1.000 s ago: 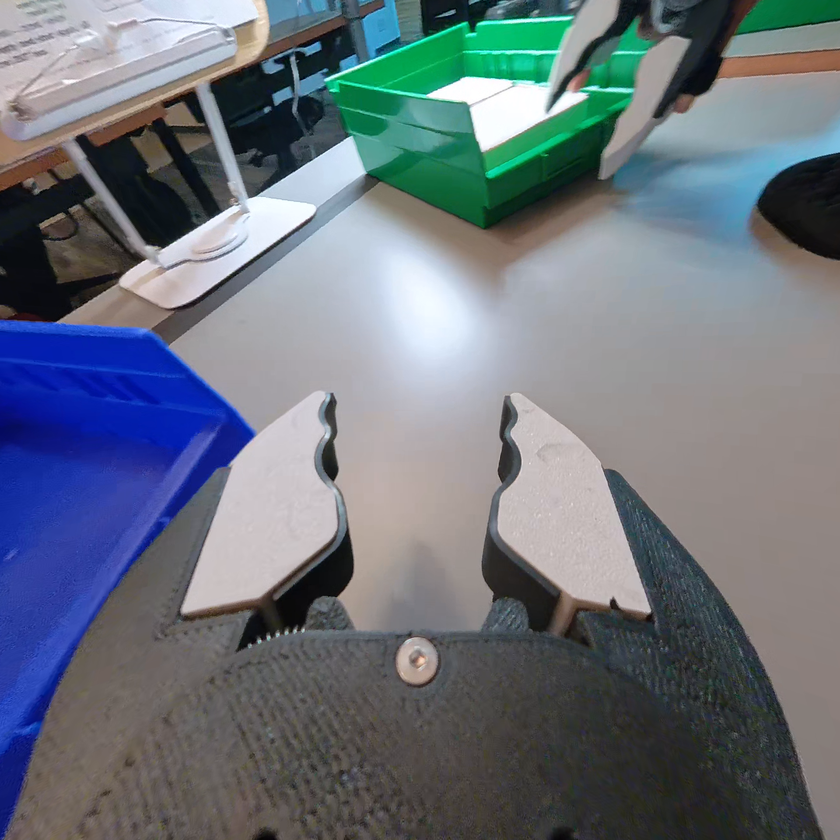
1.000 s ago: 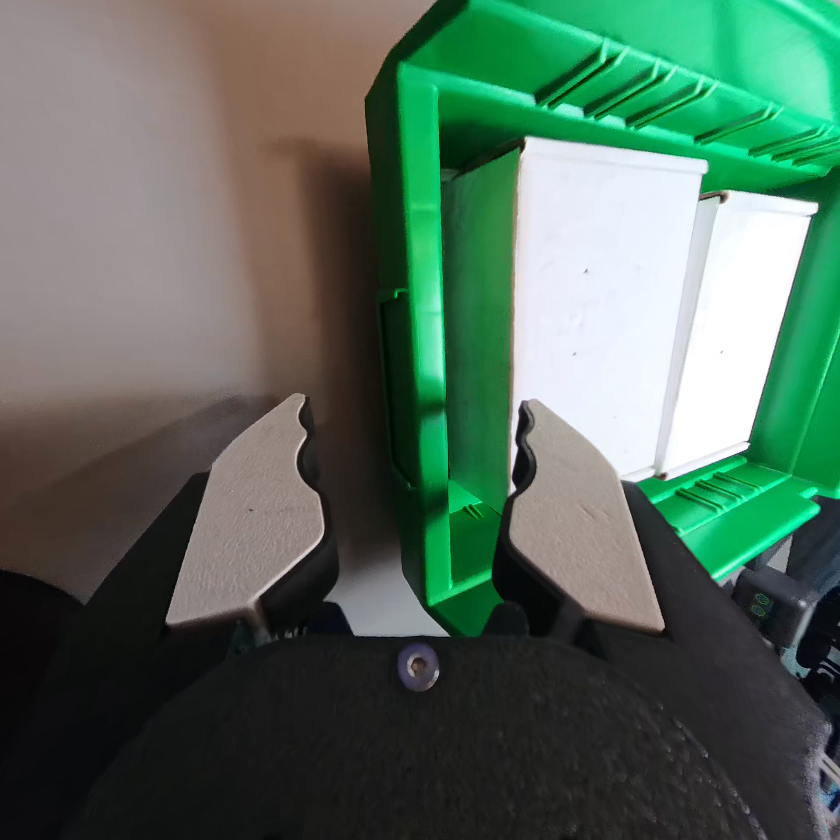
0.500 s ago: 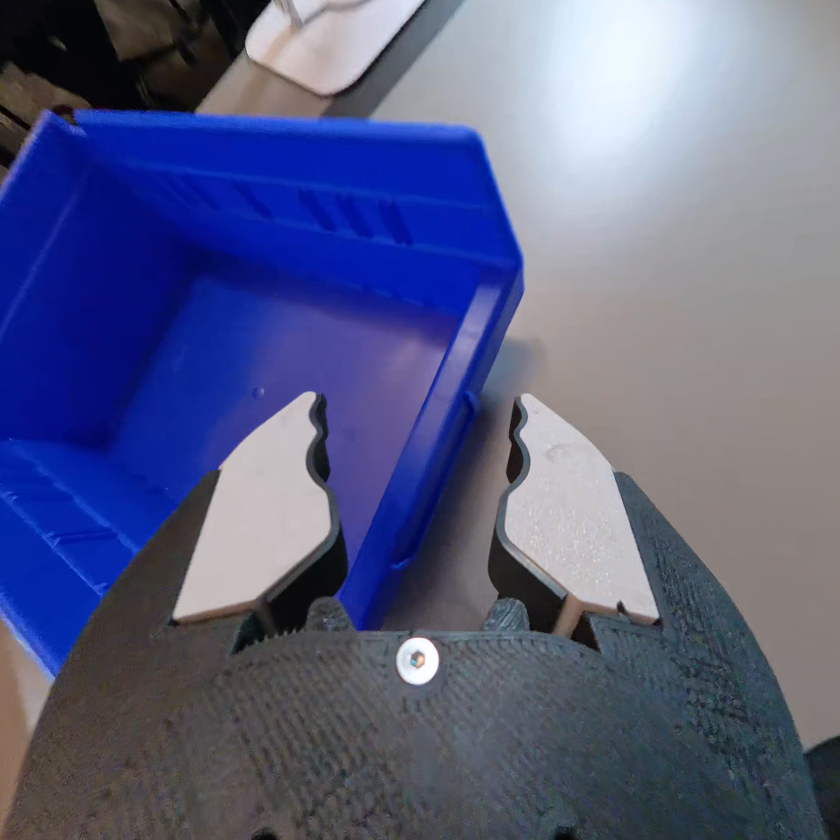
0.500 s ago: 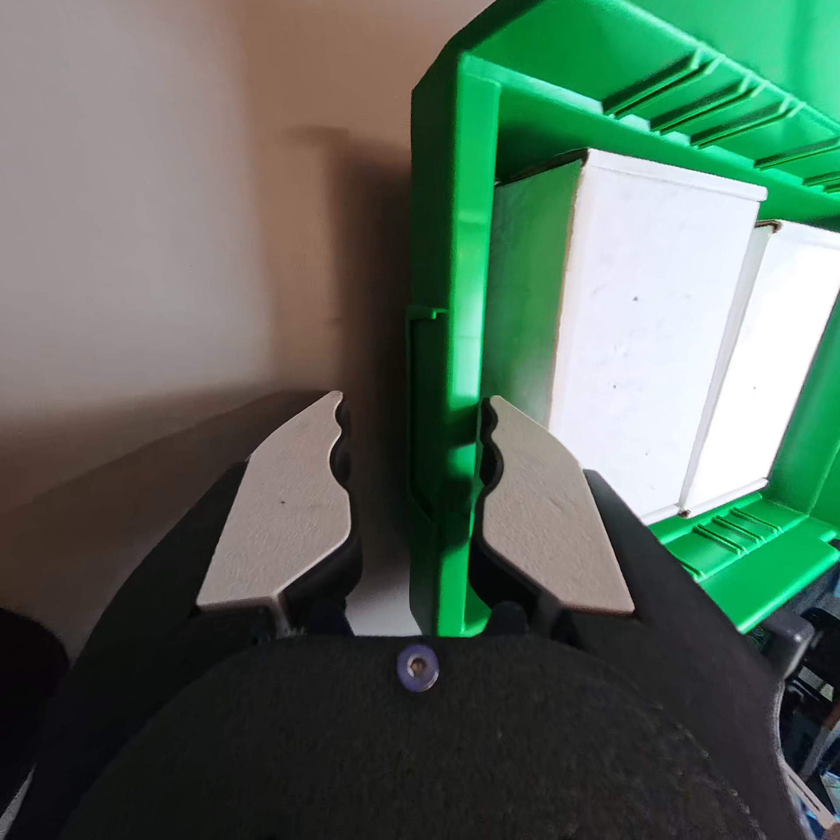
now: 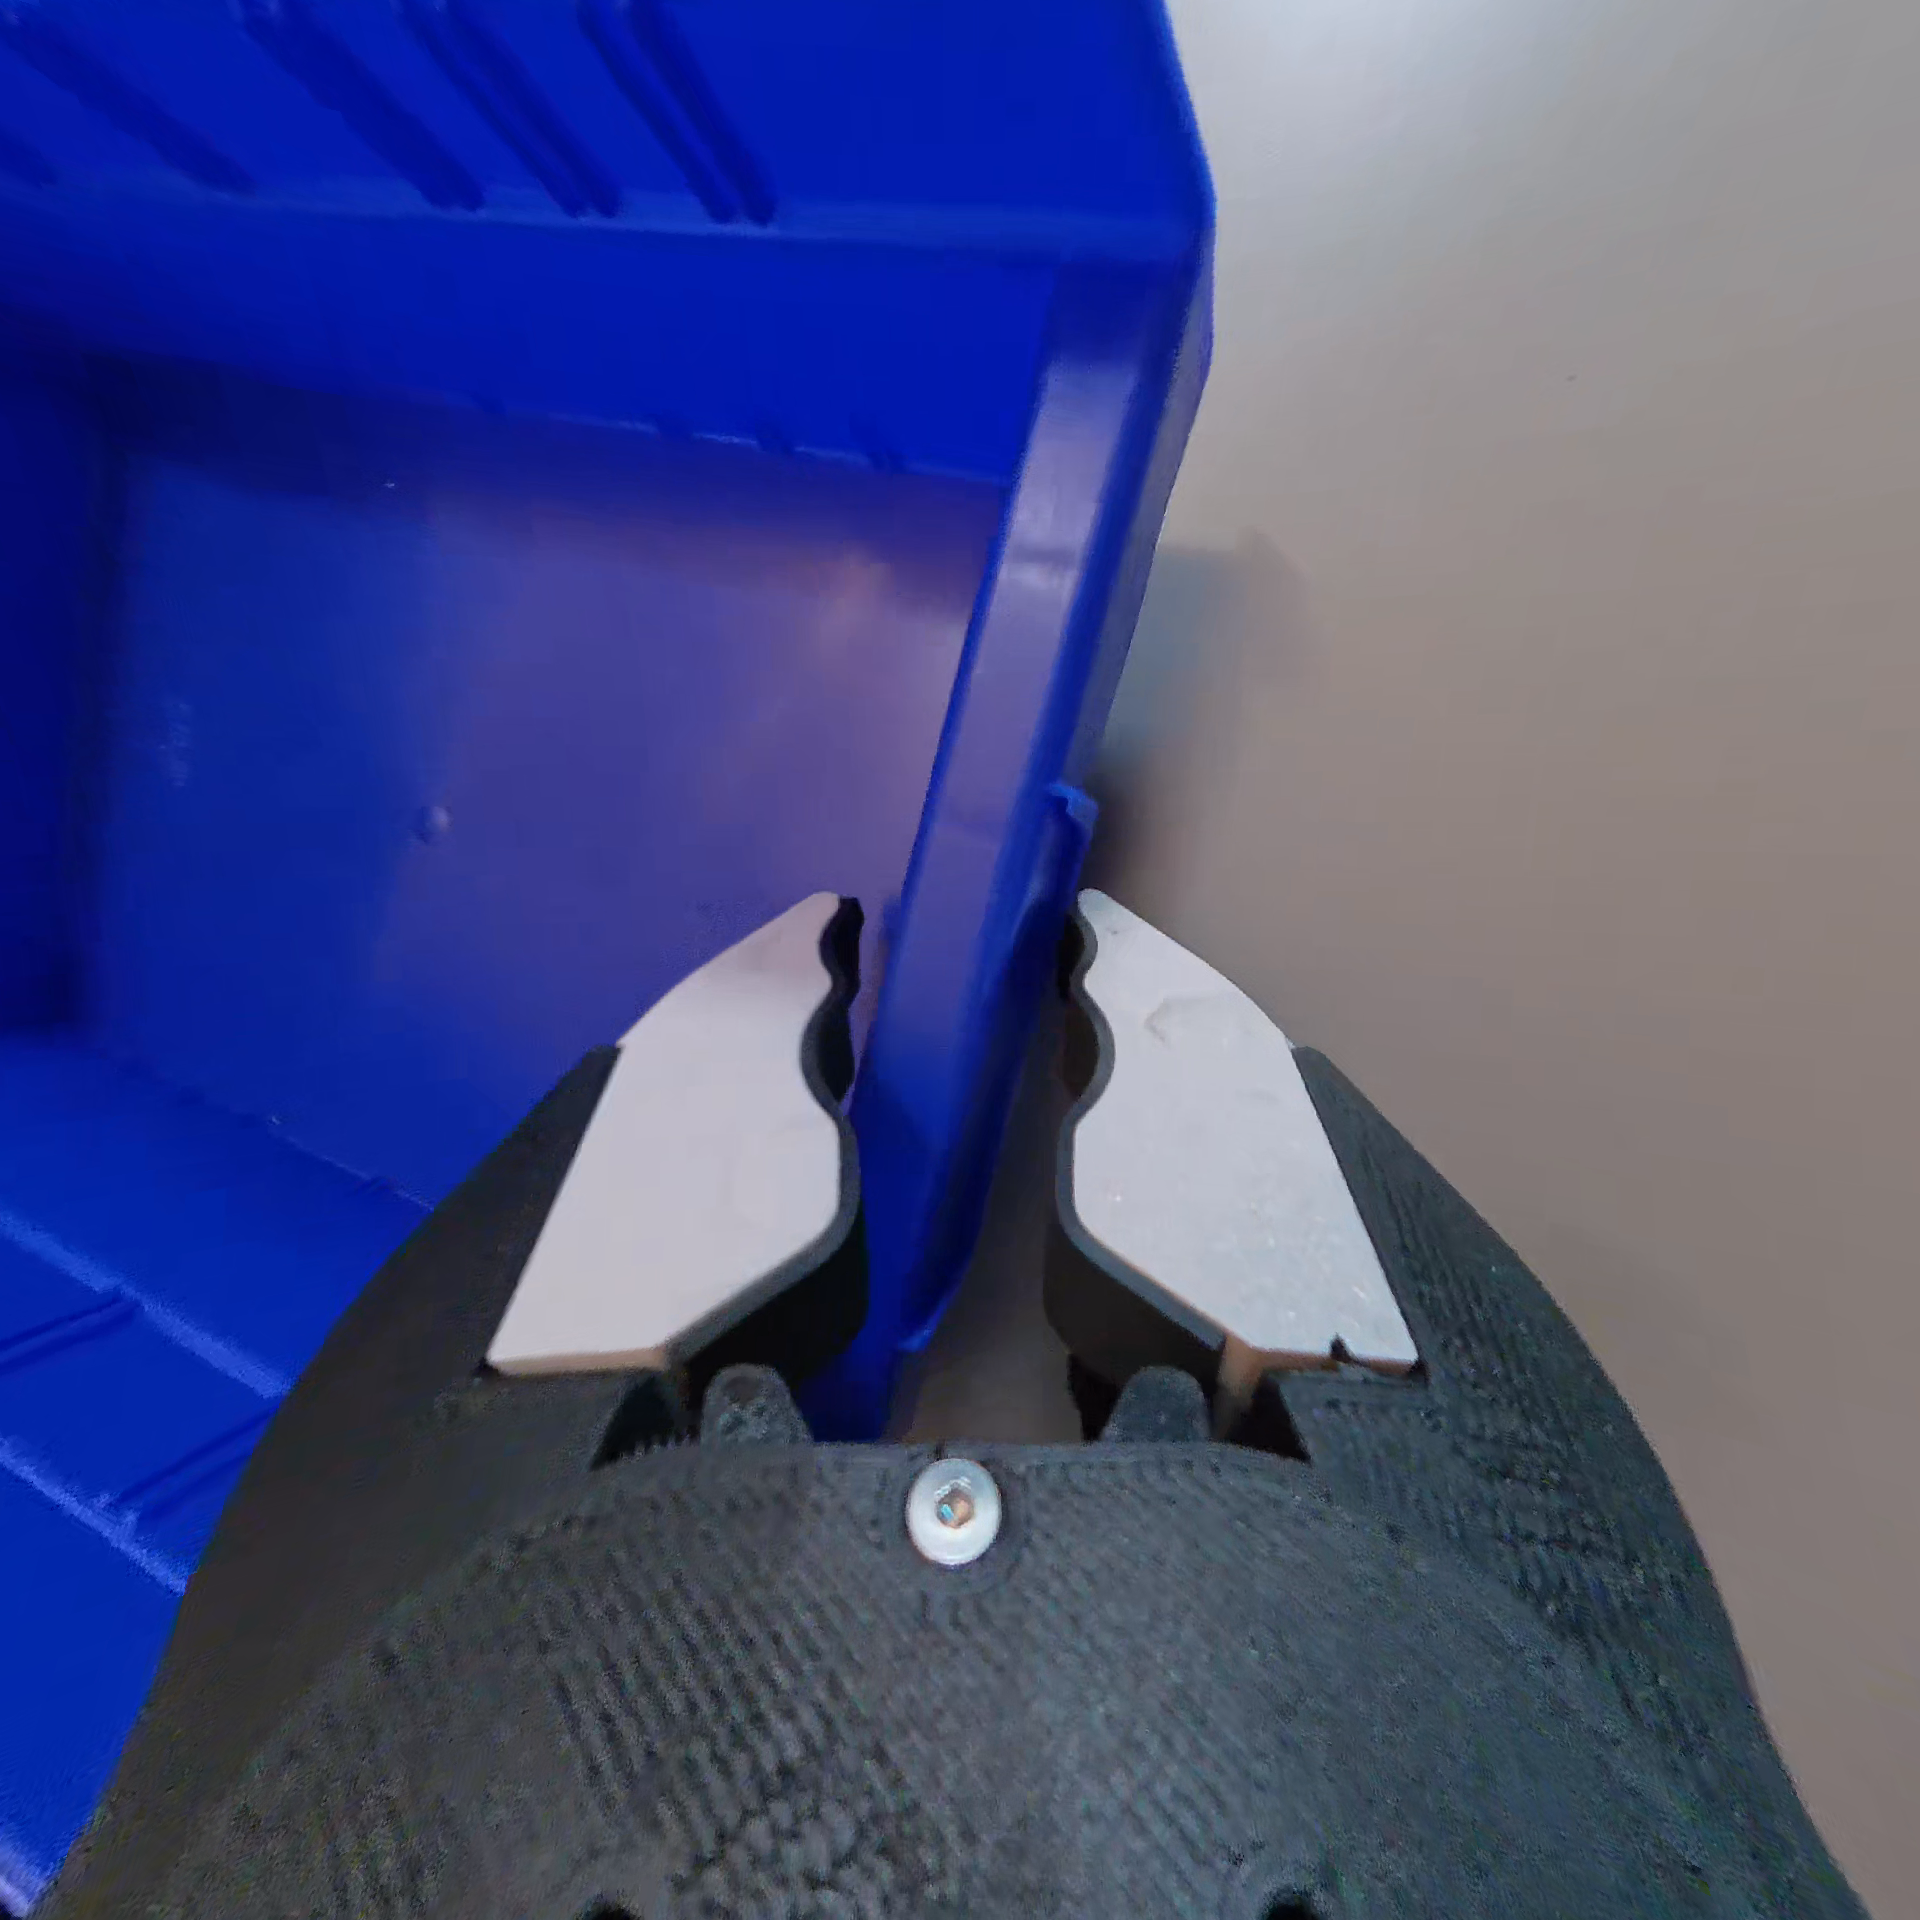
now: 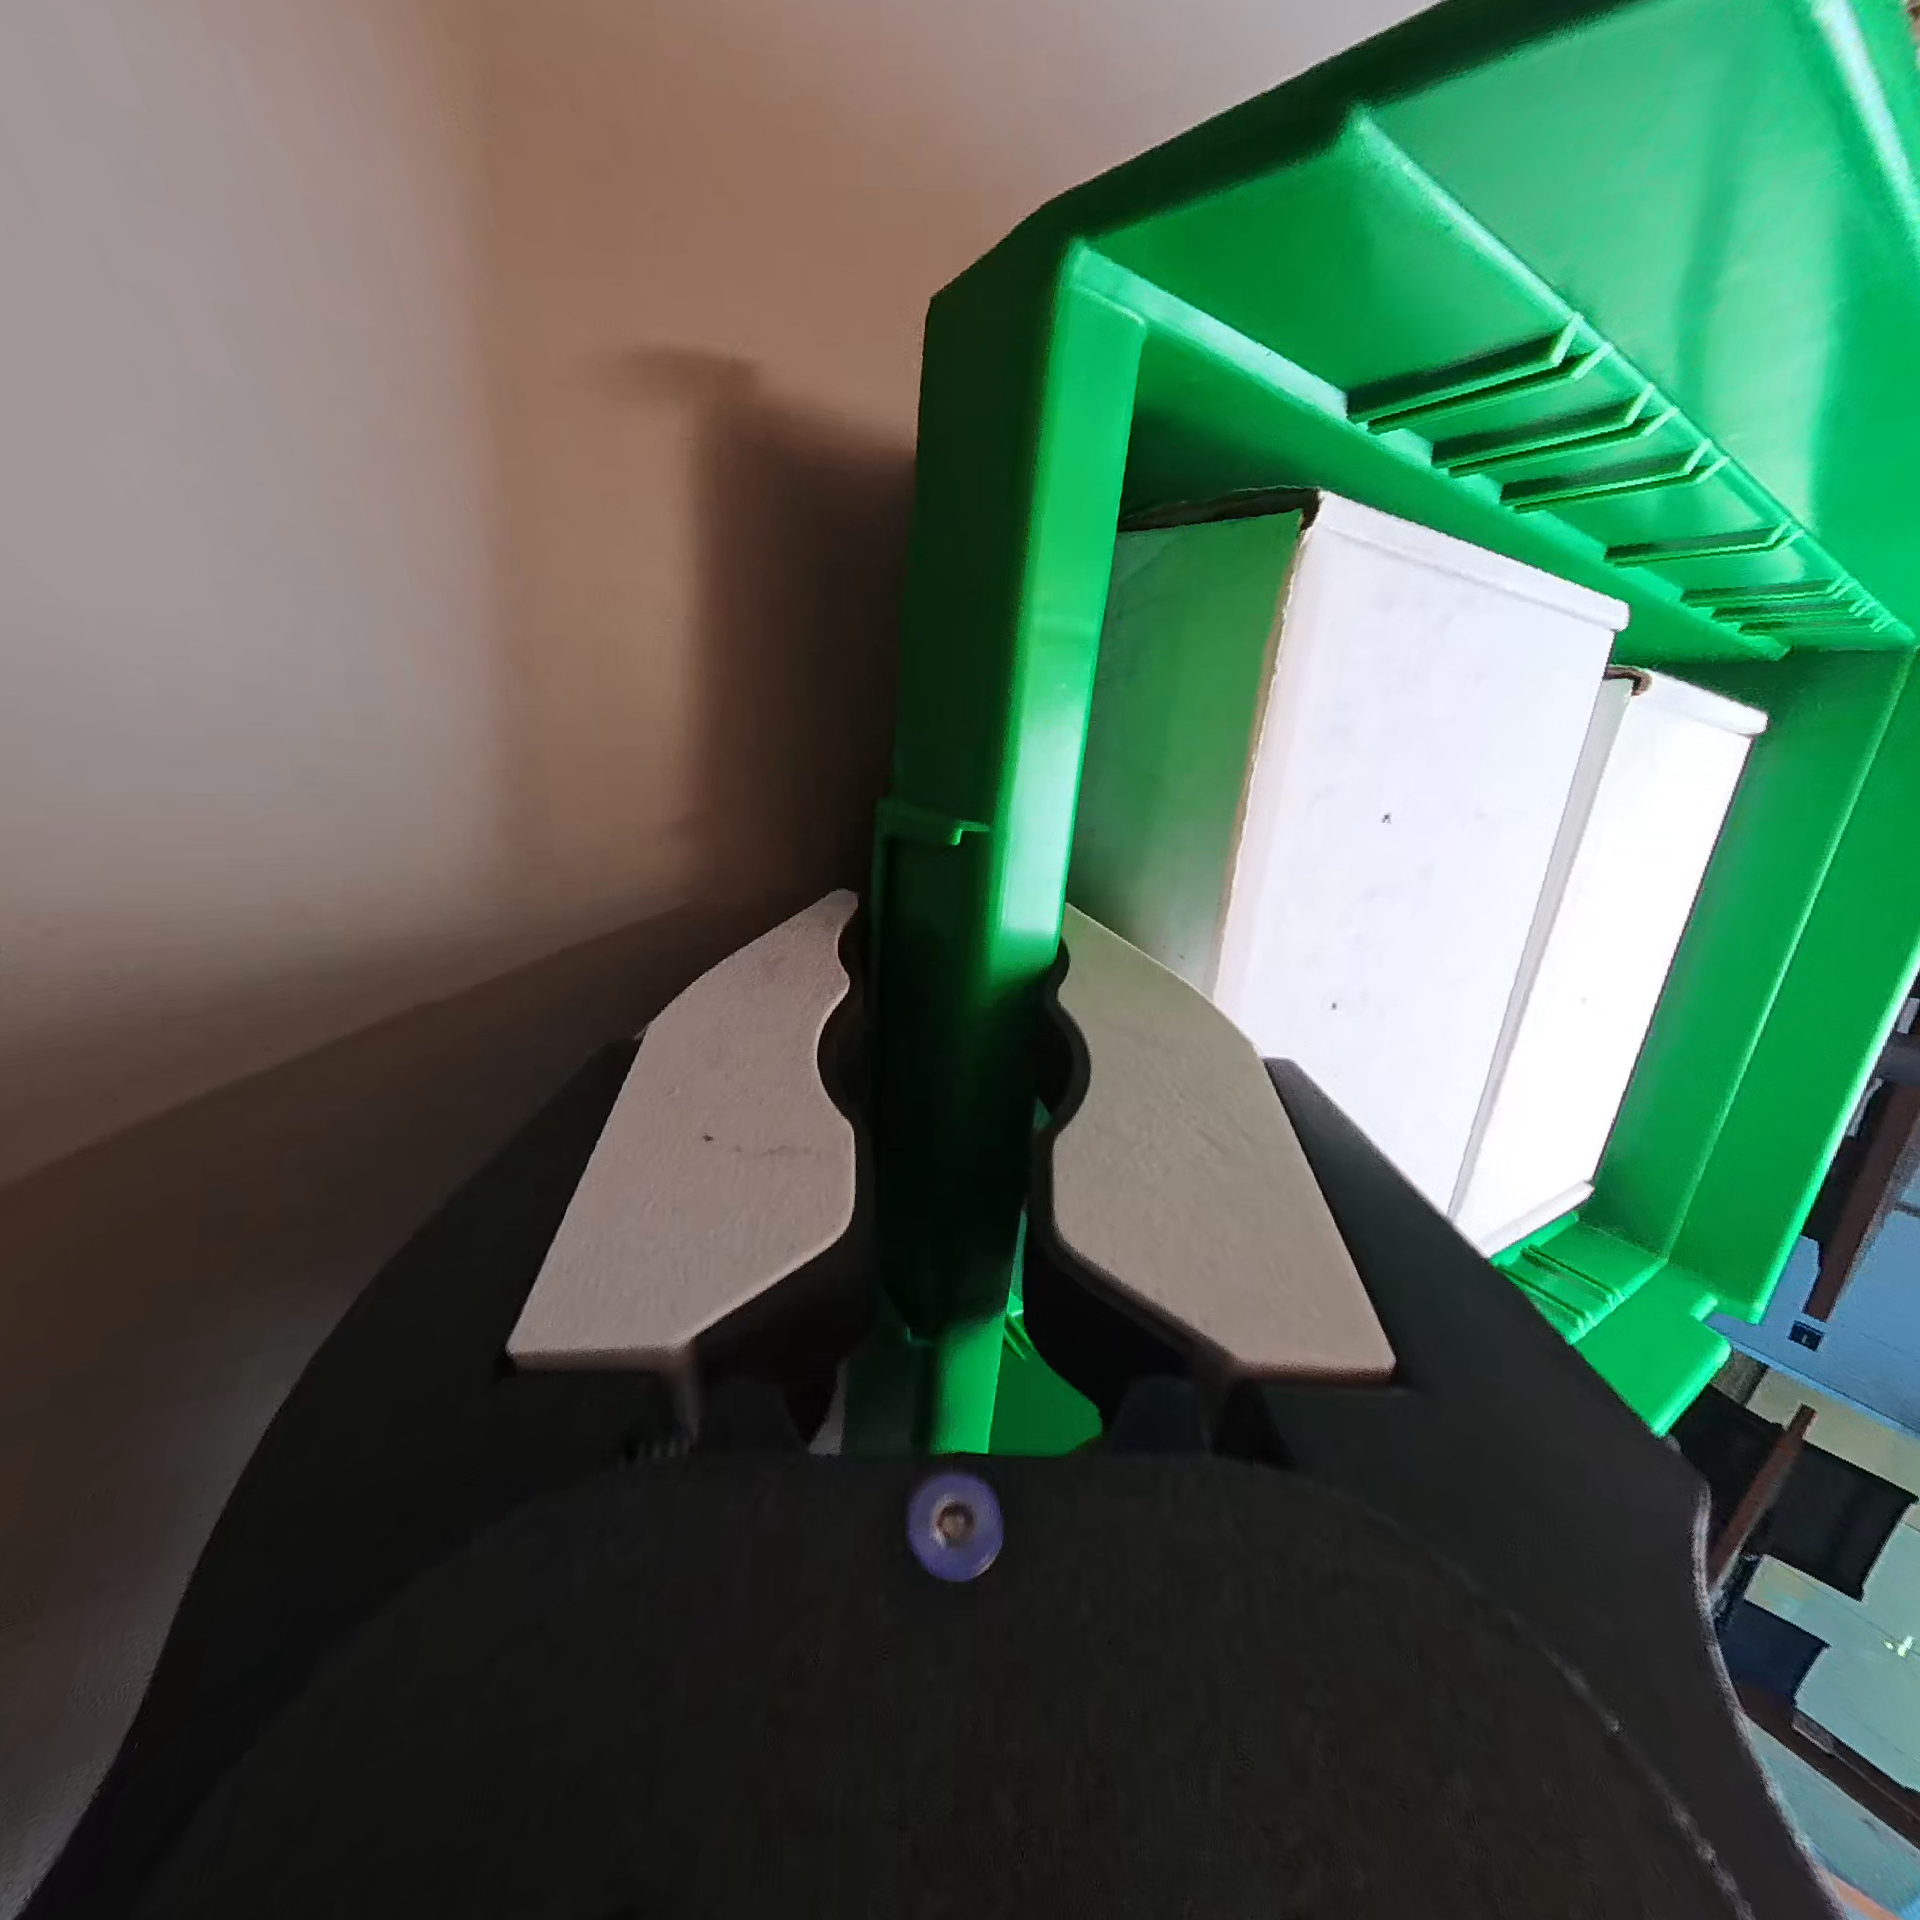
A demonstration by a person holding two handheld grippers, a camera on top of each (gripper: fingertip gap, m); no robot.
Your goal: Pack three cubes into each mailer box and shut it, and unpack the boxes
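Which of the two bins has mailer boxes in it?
The green bin, clamped at its side wall by the right gripper: two white mailer boxes lie inside. The blue bin in the left gripper shows only bare floor.

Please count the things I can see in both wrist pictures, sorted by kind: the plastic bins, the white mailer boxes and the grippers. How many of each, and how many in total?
Plastic bins: 2, the blue bin and the green bin.
White mailer boxes: 2, the nearer box and the farther box, both inside the green bin.
Grippers: 2, the left gripper and the right gripper.
Cubes: 0 visible.
Total: 6.
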